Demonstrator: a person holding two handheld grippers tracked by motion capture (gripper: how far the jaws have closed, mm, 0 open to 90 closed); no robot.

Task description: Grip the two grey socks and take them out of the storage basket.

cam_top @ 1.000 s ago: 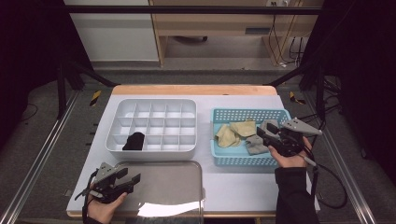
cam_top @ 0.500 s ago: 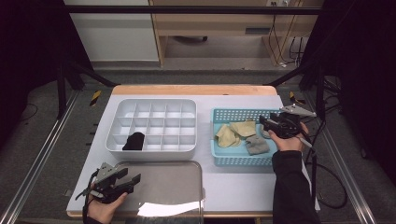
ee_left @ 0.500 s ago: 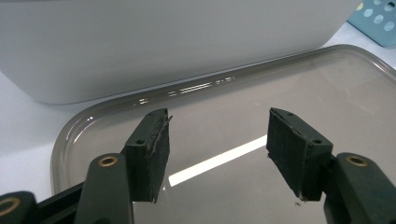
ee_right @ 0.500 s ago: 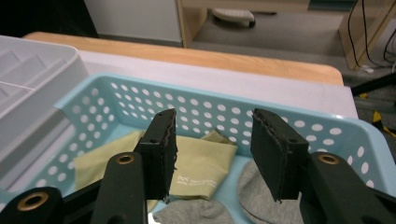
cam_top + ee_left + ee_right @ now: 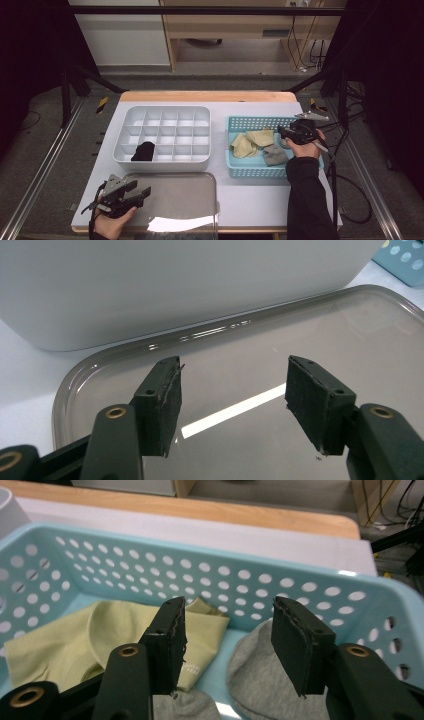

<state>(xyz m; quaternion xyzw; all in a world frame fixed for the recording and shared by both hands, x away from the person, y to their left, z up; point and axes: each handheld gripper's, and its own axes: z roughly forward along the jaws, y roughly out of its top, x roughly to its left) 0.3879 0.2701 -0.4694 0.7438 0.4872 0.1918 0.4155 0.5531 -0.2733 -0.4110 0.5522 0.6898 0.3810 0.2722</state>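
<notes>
While your right claw (image 5: 283, 132) hangs over the blue basket (image 5: 240, 170), its jaws have just been opening and nothing sits between them. Count in the basket: two yellow-green socks (image 5: 252, 142) side by side at its left and middle, one grey sock (image 5: 274, 155) just beside them toward you. In the right gripper view a yellow-green sock (image 5: 100, 640) lies behind the left pad and grey sock (image 5: 255, 680) below the gap. One black sock (image 5: 143, 151) sits in a near-row compartment of the white divider tray (image 5: 160, 161), left of the basket. One clear lid (image 5: 185, 195) lies on the surface (image 5: 250, 200) in front of the tray. Your left claw (image 5: 232, 407) hovers over that lid, jaws apart, empty.
</notes>
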